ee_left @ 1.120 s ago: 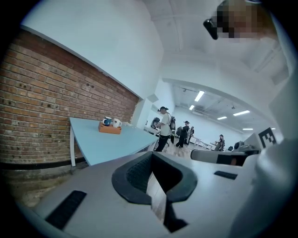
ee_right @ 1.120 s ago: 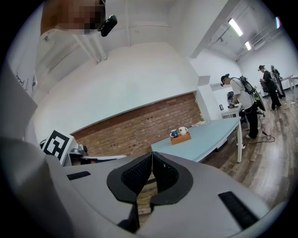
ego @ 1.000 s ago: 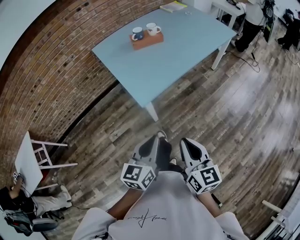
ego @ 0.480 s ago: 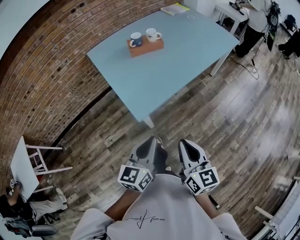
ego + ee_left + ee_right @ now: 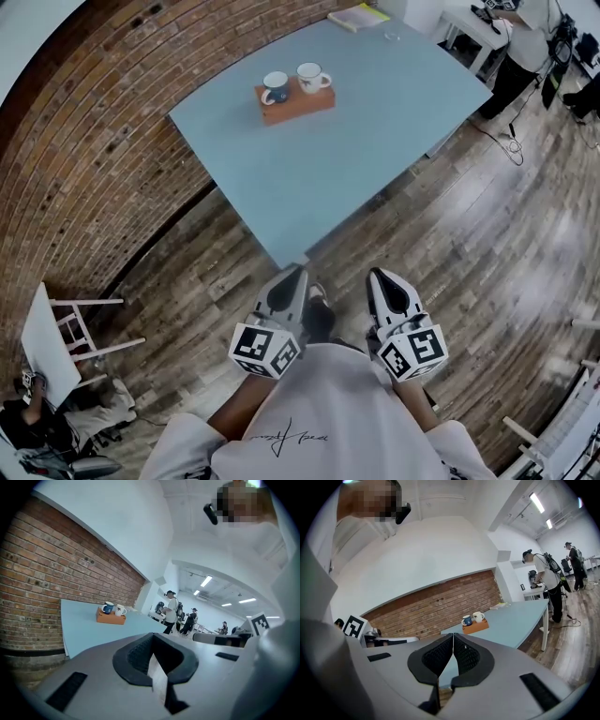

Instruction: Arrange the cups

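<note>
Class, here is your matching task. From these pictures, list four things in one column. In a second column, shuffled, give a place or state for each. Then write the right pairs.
Things
1. blue cup
2. white cup
3. wooden block
4. left gripper

Places or states
A. fingers shut, nothing held
B. lies on the table, under both cups
C. stands on the wooden block, at the end nearer the brick wall
D. stands on the wooden block, at the end farther from the brick wall

Pairs: 1-C, 2-D, 3-B, 4-A
</note>
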`<state>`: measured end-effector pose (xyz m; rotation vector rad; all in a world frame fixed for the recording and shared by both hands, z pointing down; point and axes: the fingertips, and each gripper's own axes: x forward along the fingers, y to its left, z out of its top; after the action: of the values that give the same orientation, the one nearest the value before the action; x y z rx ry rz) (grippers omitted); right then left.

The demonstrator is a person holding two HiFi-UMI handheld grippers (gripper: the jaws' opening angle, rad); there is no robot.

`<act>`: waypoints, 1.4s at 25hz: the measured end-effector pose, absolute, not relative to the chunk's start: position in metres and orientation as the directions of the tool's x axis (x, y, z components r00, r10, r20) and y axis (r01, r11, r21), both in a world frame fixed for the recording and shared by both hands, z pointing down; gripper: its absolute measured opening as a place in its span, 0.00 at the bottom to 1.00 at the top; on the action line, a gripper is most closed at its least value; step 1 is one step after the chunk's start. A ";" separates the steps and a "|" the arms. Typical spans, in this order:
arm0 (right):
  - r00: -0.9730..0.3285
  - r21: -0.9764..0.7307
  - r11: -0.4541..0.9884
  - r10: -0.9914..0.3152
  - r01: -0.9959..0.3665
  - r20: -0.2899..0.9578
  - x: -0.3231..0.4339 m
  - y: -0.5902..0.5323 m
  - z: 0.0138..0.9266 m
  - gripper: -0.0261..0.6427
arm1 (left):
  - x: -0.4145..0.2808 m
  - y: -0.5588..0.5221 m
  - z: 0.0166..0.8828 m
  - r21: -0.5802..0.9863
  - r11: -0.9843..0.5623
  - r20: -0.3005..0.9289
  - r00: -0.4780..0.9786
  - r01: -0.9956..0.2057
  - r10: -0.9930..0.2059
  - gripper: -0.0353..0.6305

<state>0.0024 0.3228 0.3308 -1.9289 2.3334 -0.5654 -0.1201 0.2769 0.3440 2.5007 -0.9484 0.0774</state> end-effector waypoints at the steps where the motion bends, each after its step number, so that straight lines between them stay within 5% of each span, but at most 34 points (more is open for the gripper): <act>1: -0.220 -0.312 0.156 -0.958 -0.937 0.182 0.001 0.315 0.329 0.07 | -0.119 0.270 0.343 0.400 -0.660 0.208 0.764 -0.636 -0.611 0.06; 19: -0.296 -0.283 0.242 -0.941 -0.928 0.167 -0.023 0.252 0.309 0.07 | -0.124 0.216 0.309 0.395 -0.697 0.100 0.782 -0.598 -0.615 0.06; 35: -0.368 -0.276 0.319 -0.918 -0.907 0.147 0.008 0.171 0.306 0.07 | -0.075 0.153 0.308 0.368 -0.679 0.162 0.763 -0.635 -0.626 0.06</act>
<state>0.0077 0.1706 0.3058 -1.7450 2.5211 -0.4877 -0.0750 0.1532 0.3080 2.5540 -0.9593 0.0309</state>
